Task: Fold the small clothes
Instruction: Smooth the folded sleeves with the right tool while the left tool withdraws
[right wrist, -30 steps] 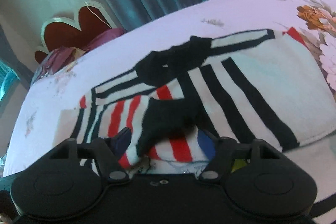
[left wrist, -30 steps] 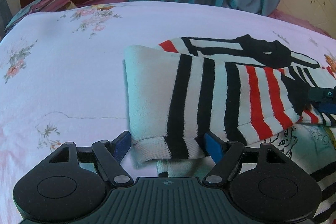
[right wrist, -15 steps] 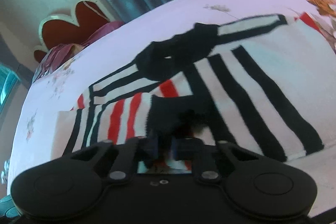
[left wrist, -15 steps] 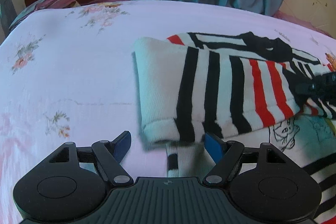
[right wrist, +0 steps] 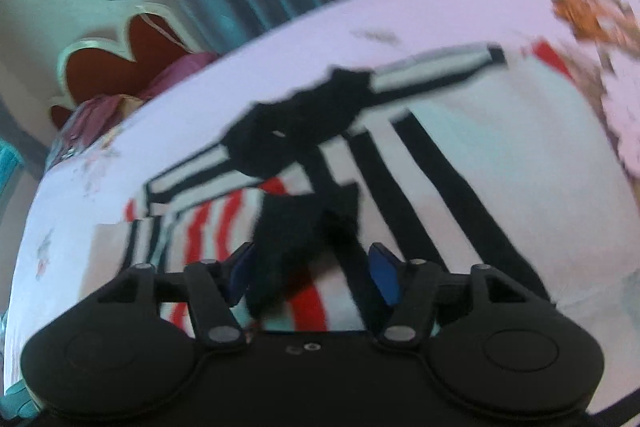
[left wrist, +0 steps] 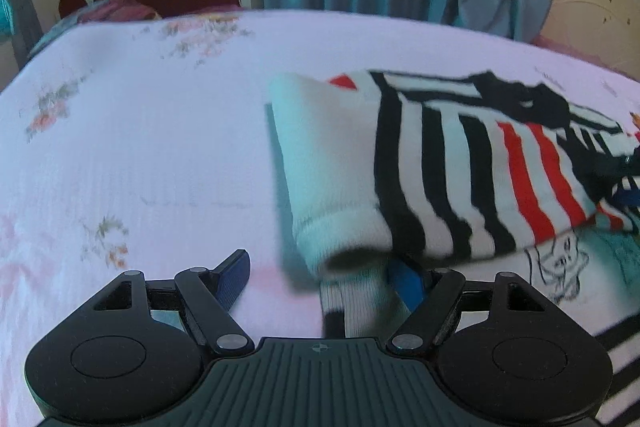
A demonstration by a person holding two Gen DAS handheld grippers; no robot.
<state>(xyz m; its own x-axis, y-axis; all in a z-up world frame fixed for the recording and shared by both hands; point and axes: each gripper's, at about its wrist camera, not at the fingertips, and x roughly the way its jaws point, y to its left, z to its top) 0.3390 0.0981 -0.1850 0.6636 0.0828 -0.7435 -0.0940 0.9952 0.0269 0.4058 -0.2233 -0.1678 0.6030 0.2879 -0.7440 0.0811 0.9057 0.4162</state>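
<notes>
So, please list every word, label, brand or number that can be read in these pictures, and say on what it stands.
No readable text in either view.
The striped garment: stripes only, no lettering.
The line drawing on the white cloth below it: a picture, no legible words.
The small round mark on the left gripper body: a symbol, no letters.

Motion blur smears the striped sweater (right wrist: 420, 163), whose lower part runs off the right-wrist picture's edge.

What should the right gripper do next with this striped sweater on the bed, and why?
Probably draw the right gripper back clear of the striped sweater. Its jaws are opening, the black cuff lies loose between them, and both sleeves already lie folded across the body on the bed.
</notes>
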